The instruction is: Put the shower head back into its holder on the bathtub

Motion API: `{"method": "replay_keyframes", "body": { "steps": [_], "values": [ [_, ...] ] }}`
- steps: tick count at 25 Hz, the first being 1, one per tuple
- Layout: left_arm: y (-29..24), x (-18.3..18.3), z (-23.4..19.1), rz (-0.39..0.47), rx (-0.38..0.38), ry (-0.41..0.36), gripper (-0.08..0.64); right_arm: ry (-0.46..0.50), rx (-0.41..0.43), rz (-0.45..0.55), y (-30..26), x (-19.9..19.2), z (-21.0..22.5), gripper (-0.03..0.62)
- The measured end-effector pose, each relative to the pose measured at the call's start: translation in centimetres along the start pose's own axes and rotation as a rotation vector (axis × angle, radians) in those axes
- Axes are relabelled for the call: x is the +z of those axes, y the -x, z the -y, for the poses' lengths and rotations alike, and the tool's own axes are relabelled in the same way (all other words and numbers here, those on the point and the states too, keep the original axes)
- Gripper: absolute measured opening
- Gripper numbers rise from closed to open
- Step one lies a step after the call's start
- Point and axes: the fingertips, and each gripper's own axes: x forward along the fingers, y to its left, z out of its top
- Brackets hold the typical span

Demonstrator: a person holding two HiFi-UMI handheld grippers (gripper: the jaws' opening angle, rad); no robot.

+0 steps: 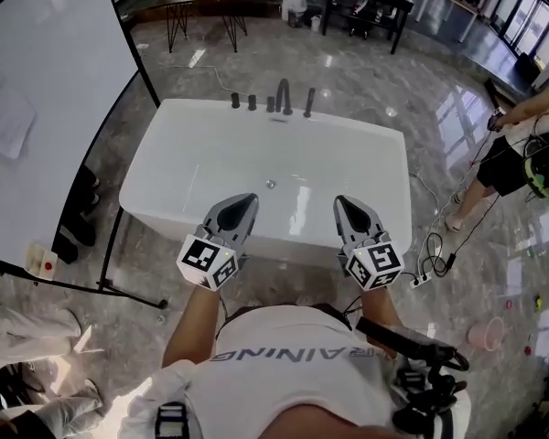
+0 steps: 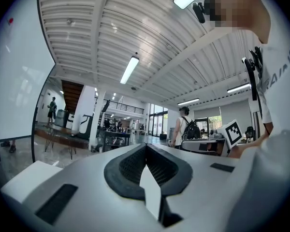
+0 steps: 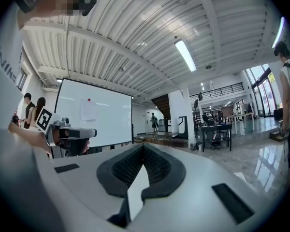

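Observation:
The white bathtub [image 1: 169, 144] lies ahead of me in the head view. On its far rim stand dark fittings: two knobs [image 1: 243, 101], a curved spout [image 1: 284, 94] and a slim upright piece [image 1: 308, 101] that looks like the shower head in its holder. My left gripper [image 1: 247, 199] and right gripper [image 1: 341, 201] hover side by side over the tub's near rim, both pointing level toward the far rim. In the left gripper view the jaws [image 2: 146, 145] meet with nothing between them; the right gripper [image 3: 144, 145] looks the same in its own view.
A large whiteboard [image 1: 46, 108] on a black stand [image 1: 119, 245] leans close to the tub's left side. A person [image 1: 517, 149] stands at the right. A power strip and cable [image 1: 425, 277] and a pink cup [image 1: 487, 334] lie on the glossy floor. Tables stand beyond the tub.

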Motion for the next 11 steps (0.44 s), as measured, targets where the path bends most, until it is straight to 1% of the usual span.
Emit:
{"method": "replay_keyframes", "body": {
  "steps": [5,11],
  "values": [
    [-1.8,-1.5,1.0,-0.008,0.002,0.013,0.017,-0.018,-0.01,-0.005,1.2,-1.6,2.0,0.011],
    [-1.9,-3.0,0.9,-0.026,-0.017,0.019,0.017,-0.023,-0.03,-0.018,1.3,-3.1,2.0,0.011]
  ]
}}
